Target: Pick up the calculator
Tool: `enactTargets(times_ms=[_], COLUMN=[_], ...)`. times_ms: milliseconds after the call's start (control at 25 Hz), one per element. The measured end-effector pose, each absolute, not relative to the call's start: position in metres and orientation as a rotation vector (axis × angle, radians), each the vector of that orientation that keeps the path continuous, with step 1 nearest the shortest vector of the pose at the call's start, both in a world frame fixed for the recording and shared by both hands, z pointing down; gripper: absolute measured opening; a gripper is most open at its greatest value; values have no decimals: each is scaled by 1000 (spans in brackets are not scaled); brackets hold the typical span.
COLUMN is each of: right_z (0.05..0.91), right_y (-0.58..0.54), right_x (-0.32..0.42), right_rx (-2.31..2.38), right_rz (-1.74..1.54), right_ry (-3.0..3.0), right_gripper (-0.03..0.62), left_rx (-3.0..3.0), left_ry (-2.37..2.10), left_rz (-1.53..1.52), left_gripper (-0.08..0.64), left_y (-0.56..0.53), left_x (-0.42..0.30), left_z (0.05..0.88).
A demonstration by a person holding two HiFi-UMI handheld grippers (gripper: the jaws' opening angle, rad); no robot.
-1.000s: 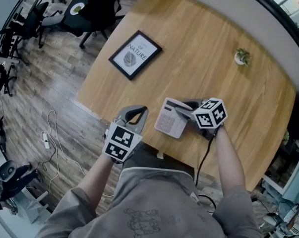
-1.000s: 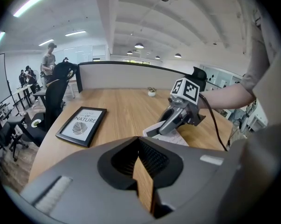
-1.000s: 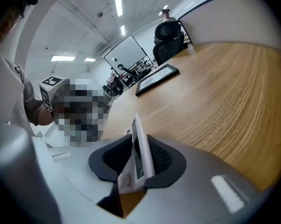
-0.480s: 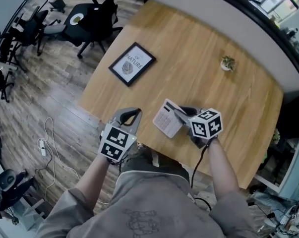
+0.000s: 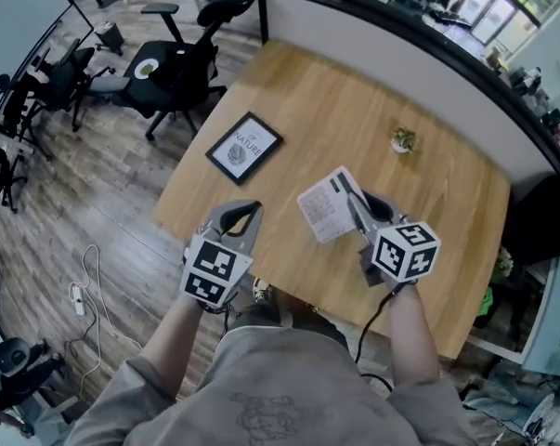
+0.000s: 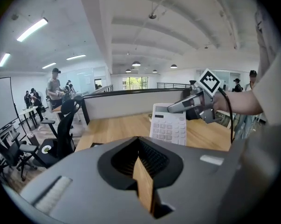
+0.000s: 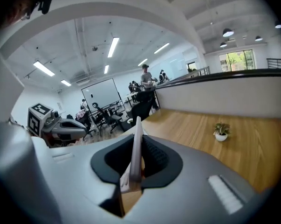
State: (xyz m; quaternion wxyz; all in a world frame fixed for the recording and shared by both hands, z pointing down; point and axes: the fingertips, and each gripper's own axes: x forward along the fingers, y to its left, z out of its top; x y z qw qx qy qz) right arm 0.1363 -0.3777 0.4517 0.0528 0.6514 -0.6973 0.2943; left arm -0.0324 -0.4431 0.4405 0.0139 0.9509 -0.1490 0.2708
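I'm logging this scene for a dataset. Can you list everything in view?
table: one, light wood, centre
framed picture: one, black frame, lying on table's left part
potted plant: one, green in white pot, table's far side
calculator: one, white, held above table in right gripper
office chairs: several, black, floor at upper left
power strip: one, white, floor at left
left gripper: one, grey, jaws together, empty
right gripper: one, grey, shut on calculator

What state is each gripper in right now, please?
Left gripper: closed, holding nothing.
Right gripper: closed on the calculator.
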Motion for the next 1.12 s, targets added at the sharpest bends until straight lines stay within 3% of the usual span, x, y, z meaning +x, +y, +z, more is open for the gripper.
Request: enactTargets(times_ms=[640, 1120], right_z=[228, 211], right_y=[-271, -247], right_x=[146, 132], right_rx=[2512, 2539], right_rz=[277, 138], right_ry=[-2112, -2036], right_gripper=[57, 57], left_rx=[3327, 3269], left_ry=[-487, -479], left_rz=[457, 324], left_gripper=[2, 2], left_y=[-407, -426], left_x=[-21, -30], left_z=[256, 235])
